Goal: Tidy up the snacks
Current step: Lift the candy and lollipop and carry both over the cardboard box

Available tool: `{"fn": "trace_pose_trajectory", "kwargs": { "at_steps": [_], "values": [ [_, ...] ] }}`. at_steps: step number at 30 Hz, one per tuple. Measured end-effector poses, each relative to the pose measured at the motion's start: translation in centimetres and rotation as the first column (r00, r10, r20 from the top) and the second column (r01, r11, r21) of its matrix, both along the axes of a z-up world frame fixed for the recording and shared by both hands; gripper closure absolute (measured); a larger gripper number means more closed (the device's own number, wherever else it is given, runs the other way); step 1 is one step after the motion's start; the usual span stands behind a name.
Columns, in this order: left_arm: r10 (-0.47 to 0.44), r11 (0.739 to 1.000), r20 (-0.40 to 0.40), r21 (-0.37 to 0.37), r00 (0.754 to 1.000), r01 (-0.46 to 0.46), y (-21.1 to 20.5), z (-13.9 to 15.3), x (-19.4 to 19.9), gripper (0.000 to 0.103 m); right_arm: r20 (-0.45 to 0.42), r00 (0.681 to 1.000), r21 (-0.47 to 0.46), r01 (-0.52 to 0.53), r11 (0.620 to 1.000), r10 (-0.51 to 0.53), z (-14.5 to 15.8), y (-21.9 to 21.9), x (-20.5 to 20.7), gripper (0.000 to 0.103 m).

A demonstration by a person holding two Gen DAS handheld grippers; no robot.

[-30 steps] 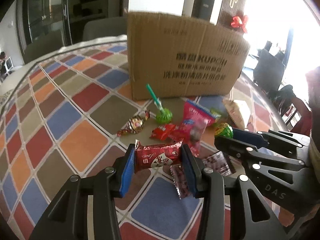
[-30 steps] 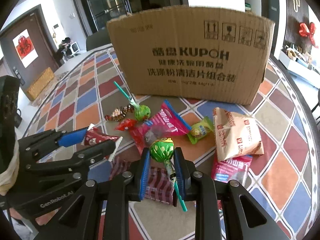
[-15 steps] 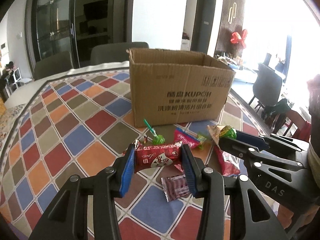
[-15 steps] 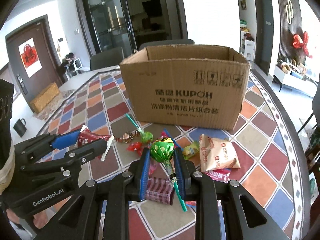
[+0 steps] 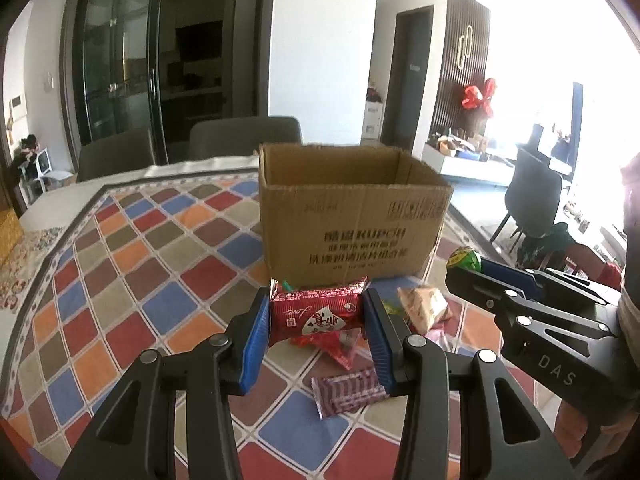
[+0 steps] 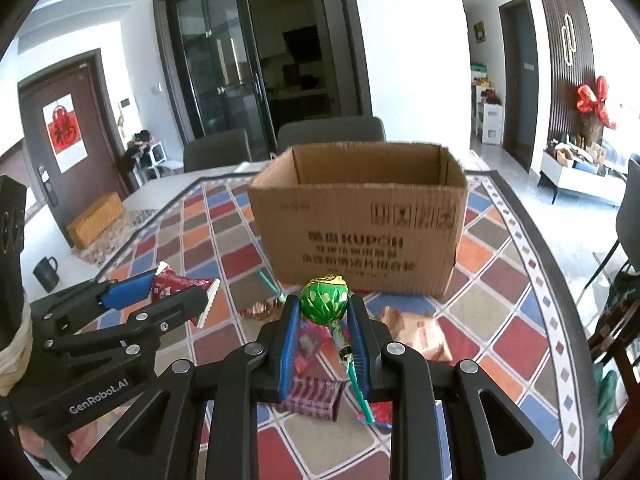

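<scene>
Snacks lie scattered on the table (image 5: 132, 264), on its checked cloth of red, blue, orange and brown diamonds, just in front of an open cardboard box (image 5: 352, 224) printed "KUPOH" with Chinese lettering. The box stands upright, flaps open, its inside not visible from either view.

Left gripper (image 5: 318, 322): its blue-padded fingers (image 5: 256, 340) are clenched on a red snack packet (image 5: 316, 316) with white lettering, held crosswise between the pads and raised above the table. From the right wrist view the same packet (image 6: 180, 284) shows its crimped end protruding past the fingertips.

Right gripper (image 6: 323, 320): fingers (image 6: 290, 340) closed on a green-wrapped lollipop (image 6: 324, 302), the round head gripped near the fingertips and the teal stick (image 6: 358, 384) slanting back down between the pads. In the left wrist view the lollipop head (image 5: 464, 260) is visible at the tip of that gripper, to the right of the box.

Remaining on the table below the grippers: a purple striped wrapper (image 5: 348, 392) nearest, a red triangular packet (image 5: 340, 346) beyond it, a tan snack bag (image 5: 424, 306) to the right, a small gold-and-red wrapped candy (image 6: 260, 308) to the left, and a second teal stick (image 6: 268, 280) lying close to the foot of the box. Several packets overlap; their exact count cannot be determined.

Two grey chairs (image 6: 332, 136) stand behind the table. A dark mug (image 6: 46, 274) sits on the floor at left.
</scene>
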State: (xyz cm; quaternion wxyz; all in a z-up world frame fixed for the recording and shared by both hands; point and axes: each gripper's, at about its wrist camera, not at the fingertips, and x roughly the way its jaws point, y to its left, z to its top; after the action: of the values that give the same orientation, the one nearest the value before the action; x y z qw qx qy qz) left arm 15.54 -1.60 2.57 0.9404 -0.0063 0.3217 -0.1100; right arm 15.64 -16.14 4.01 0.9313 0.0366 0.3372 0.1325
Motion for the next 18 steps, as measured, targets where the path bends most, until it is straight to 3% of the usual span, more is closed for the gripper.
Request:
{"fn": "trace_pose_trajectory", "kwargs": {
  "at_steps": [18],
  "values": [
    [0.001,1.0,0.132,0.022,0.991,-0.004,-0.9,5.0,2.8,0.058,0.129,0.991,0.005,0.042,0.999,-0.042,4.9,-1.0,2.4,0.078]
  ]
}}
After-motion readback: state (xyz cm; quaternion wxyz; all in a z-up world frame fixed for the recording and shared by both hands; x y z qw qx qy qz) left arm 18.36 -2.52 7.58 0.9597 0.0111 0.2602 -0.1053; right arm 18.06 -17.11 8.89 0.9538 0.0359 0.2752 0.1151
